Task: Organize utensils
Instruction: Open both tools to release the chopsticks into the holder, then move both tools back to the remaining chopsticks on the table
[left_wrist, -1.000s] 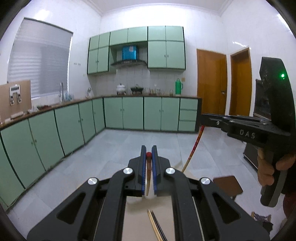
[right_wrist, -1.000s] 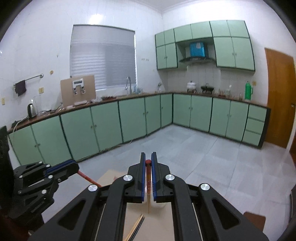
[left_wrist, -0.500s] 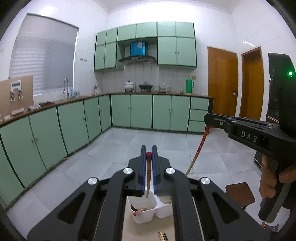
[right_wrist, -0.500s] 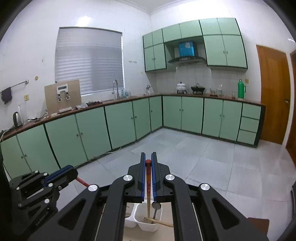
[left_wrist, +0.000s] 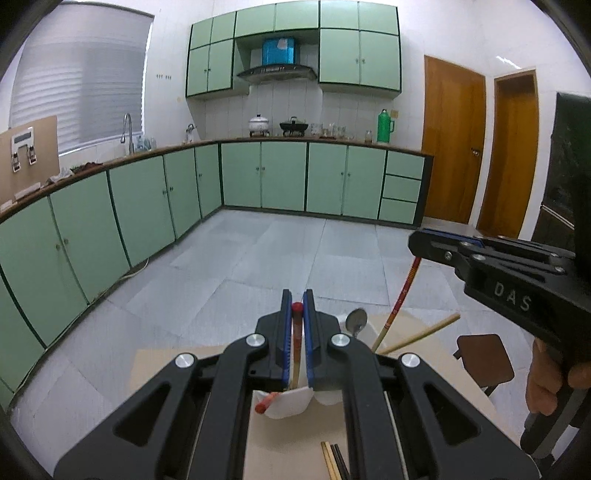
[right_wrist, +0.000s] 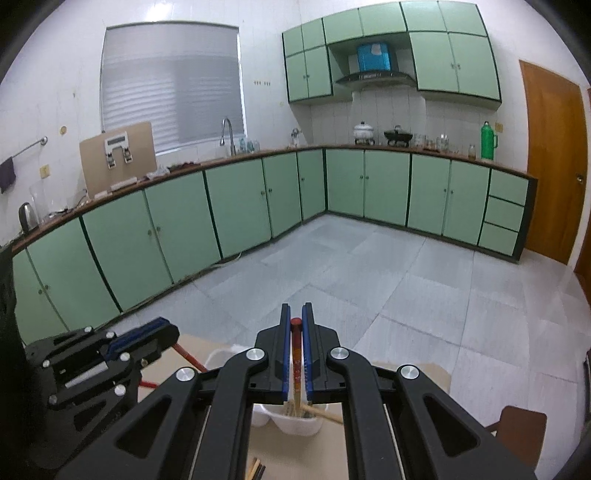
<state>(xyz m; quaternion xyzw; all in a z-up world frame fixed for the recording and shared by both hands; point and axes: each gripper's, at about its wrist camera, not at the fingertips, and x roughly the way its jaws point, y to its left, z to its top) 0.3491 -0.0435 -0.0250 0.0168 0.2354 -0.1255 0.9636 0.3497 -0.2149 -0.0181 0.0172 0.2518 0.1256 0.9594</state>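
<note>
You are mid-delivery: each hand-held gripper pinches a red-topped chopstick upright over the white holder (left_wrist: 288, 404) on the table (left_wrist: 295, 446). The left hand-held gripper (left_wrist: 297, 341) holds its chopstick (left_wrist: 296, 332) above the holder's left cup, the right hand-held gripper (right_wrist: 295, 354) holds its chopstick (right_wrist: 295, 347) above the right. Next, lower each tip inside the rim, then release.
</note>
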